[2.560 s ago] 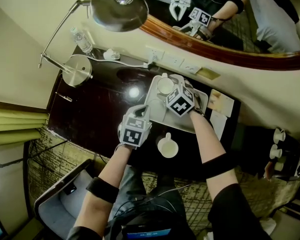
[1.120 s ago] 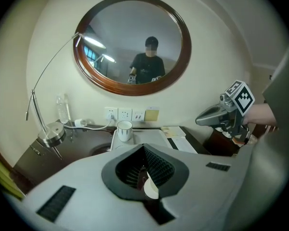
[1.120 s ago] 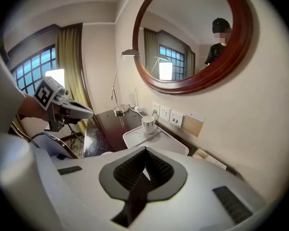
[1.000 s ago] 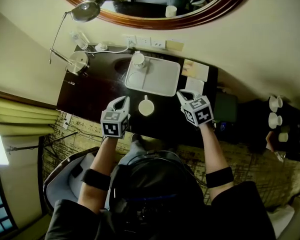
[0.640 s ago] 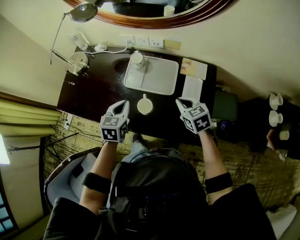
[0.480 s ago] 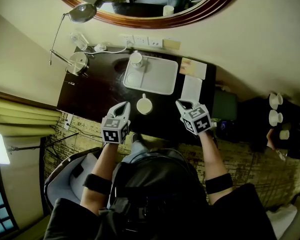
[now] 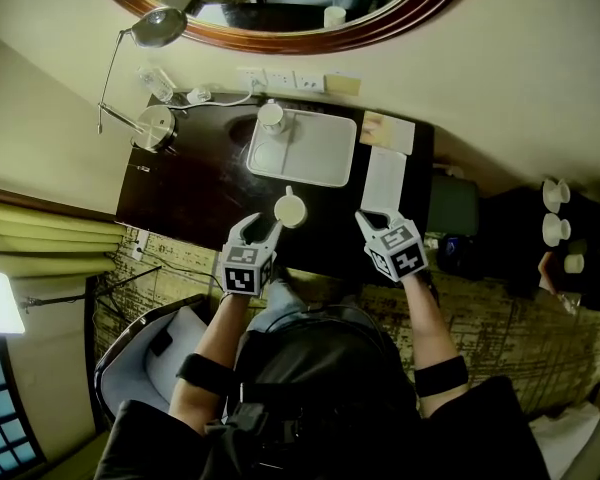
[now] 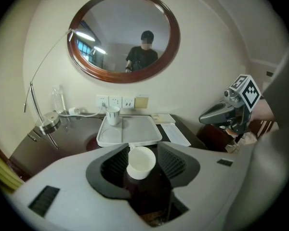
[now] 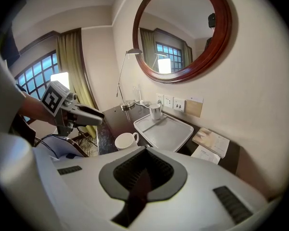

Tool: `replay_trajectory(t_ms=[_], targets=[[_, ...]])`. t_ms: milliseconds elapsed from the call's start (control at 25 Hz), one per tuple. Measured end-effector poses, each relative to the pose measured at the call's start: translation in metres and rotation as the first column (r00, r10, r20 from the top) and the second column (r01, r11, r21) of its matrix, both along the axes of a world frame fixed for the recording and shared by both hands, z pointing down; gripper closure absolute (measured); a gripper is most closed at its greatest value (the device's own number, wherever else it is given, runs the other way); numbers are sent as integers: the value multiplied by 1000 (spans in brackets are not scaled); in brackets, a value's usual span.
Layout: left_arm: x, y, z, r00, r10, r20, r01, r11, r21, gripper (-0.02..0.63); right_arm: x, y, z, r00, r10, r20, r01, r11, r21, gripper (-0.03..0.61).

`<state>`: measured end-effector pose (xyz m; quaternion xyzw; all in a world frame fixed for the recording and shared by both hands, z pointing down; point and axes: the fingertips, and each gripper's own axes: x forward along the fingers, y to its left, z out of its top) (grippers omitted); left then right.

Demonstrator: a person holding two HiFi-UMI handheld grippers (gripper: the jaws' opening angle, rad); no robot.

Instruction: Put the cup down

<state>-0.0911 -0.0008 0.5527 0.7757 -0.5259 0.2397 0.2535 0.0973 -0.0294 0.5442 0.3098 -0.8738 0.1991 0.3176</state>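
left gripper (image 7: 262, 224) has swung in toward the white cup (image 7: 291, 210); half a second ago it sat off to the cup's side with its jaws together. its jaws have just been opening and now stand spread. the cup is lined up in the gap at their tips, with both pads clear of its wall. the cup stands upright on the dark desk (image 7: 190, 183), in the same spot as before, just short of the tray (image 7: 302, 148). right gripper (image 7: 370, 218): jaws pressed together, nothing between them. the cup is off to their left, apart.
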Motion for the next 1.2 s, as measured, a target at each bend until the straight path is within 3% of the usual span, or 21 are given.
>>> replay_trajectory(t_ms=[240,440,760,1040,1080,1160,1200], targets=[[31,10,44,998,51,-22,-54,989,-140,146,3,14,16,1000,13,-16,-13,999,-29,578],[45,-5,77,997,79,-11,-80,977,-197,41,2,21,28,1000,25,-18,-26,998,-57,578],[48,-33,123,989,130,63,-111,963,-245,37,-8,31,55,999,37,-23,-39,992,-119,578],[48,-42,148,984,157,86,-129,954,-271,37,-13,32,75,999,33,-33,-37,987,-157,578],[48,-42,149,983,162,91,-133,954,-269,47,-13,32,77,999,31,-34,-37,986,-163,578],[44,-44,149,980,164,109,-131,957,-258,194,-14,31,80,999,30,-34,-35,985,-168,578],[43,-44,148,980,163,115,-130,959,-252,195,-14,32,82,999,29,-35,-35,984,-174,578]])
